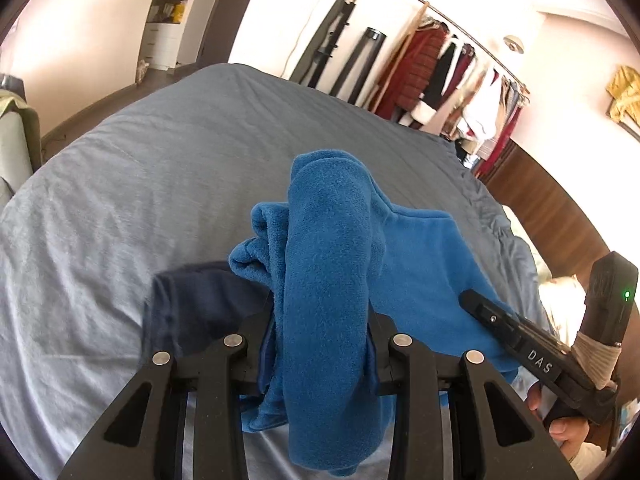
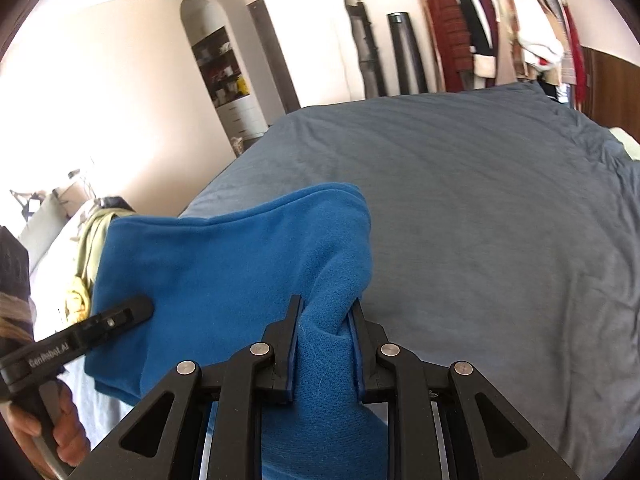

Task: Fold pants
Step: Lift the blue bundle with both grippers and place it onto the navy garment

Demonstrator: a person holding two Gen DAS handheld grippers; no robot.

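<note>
The blue fleece pants [image 1: 420,264] hang lifted above the grey-blue bed [image 1: 140,184]. My left gripper [image 1: 320,320] is shut on a thick bunched fold of the pants, which drapes over and between its fingers. My right gripper [image 2: 326,320] is shut on another edge of the pants [image 2: 224,264]; the cloth stretches leftward from it toward the left gripper's finger [image 2: 116,318]. The right gripper's finger [image 1: 492,316] shows at the right of the left wrist view, against the cloth. A dark navy garment [image 1: 188,312] lies on the bed under the left gripper.
The bed [image 2: 500,220] spreads wide ahead. A clothes rack [image 1: 460,76] with hanging garments stands beyond the far side, also in the right wrist view [image 2: 500,28]. A wooden headboard [image 1: 552,208] lies right. Shelves [image 2: 224,68] are set in the far wall.
</note>
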